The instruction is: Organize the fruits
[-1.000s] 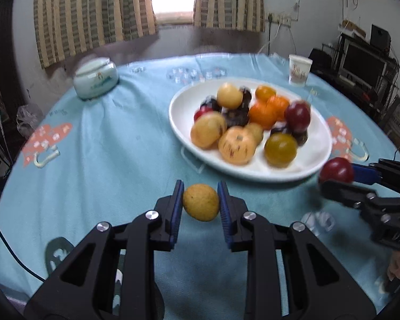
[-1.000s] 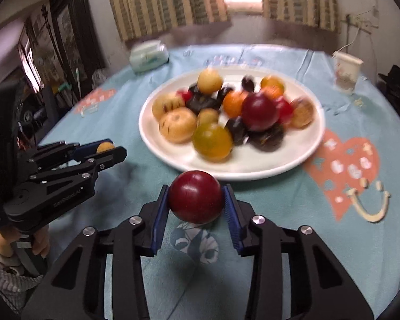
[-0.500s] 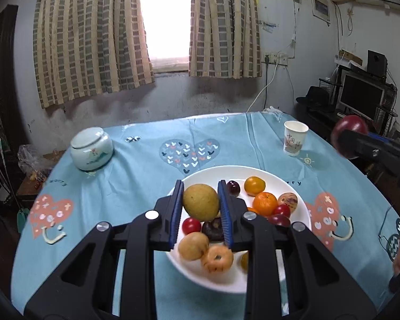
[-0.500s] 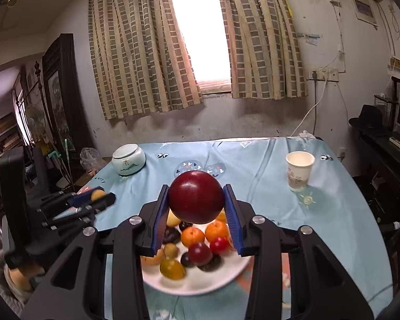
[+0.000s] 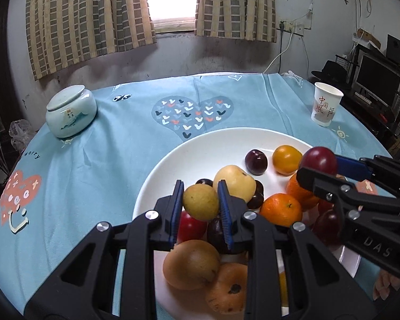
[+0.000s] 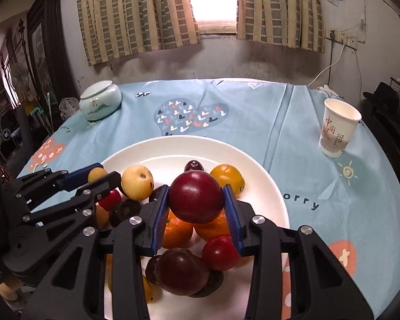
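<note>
A round table under a blue patterned cloth [image 5: 98,160] stands below a curtained window. Near its front edge, a white plate [image 5: 200,149] holds piled fruit. Above the pile, the left gripper [image 5: 200,202] is clamped on a small yellow fruit [image 5: 200,202]; the right gripper [image 6: 196,200] is clamped on a dark red plum [image 6: 196,196]. Both fruits look smooth, round and easily bruised, so they are best held across the widest part.

Glossy white plate [image 5: 170,165], paper cup [image 5: 325,106]
</note>
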The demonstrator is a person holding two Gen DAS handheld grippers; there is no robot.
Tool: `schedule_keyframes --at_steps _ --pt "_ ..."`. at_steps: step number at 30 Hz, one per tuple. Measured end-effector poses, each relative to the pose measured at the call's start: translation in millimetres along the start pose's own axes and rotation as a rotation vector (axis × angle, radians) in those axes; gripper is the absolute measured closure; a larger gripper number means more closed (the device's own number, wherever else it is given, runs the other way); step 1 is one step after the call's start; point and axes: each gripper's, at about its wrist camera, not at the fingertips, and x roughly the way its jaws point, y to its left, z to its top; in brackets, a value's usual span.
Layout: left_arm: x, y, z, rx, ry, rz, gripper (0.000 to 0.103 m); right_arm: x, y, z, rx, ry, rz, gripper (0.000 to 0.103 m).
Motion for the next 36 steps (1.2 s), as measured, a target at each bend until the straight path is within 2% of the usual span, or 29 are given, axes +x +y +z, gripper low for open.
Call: schedule_keyframes --at_steps 10,13,14,15,16,17,22,29,35,36 --pt "10.2 -7.9 -4.9 0.024 0.013 0.011 0.075 10.9 2.9 -4.5 -0.029 0.012 -0.012 0.062" --pt "7.8 -11.1 -6.3 0.033 -0.002 0.036 0.065 11.0 4.2 -4.7 -0.042 0.016 -0.024 0.059" --pt "6.7 -10.5 -6.4 0.033 -0.008 0.052 0.062 11.0 3.7 -4.7 -0.041 0.019 -0.037 0.055" --pt "5.9 -8.5 -6.6 0.025 -0.010 0.054 0.059 9.8 2.2 -4.6 -0.040 0.012 -0.065 0.045" --pt "5.2 -5.4 -5.9 0.010 -0.011 0.049 0.050 8.3 0.8 -4.6 -0.041 0.002 -0.073 0.041" --pt "3.9 -2.0 -5.5 -0.009 -0.016 0.047 0.043 7.5 -0.7 -4.4 -0.041 -0.002 -0.066 0.041" --pt "-4.8 -0.1 -3.2 -0.012 -0.044 0.064 0.038 1.1 -0.8 -1.8 -0.044 -0.009 -0.055 0.041" --pt "-45.3 1.1 -7.2 -0.017 -0.109 0.075 0.018 -38.1 0.5 0.2 -0.011 -0.076 -0.025 0.039" --pt "-100.0 -3.5 -25.4 -0.006 -0.172 0.098 0.005 -89.7 9.5 -19.1 0.000 -0.142 -0.006 0.024" --pt "-107.4 -3.8 -29.9 -0.007 -0.177 0.102 0.003 -98.4 11.2 -25.3 0.003 -0.157 -0.005 0.019"
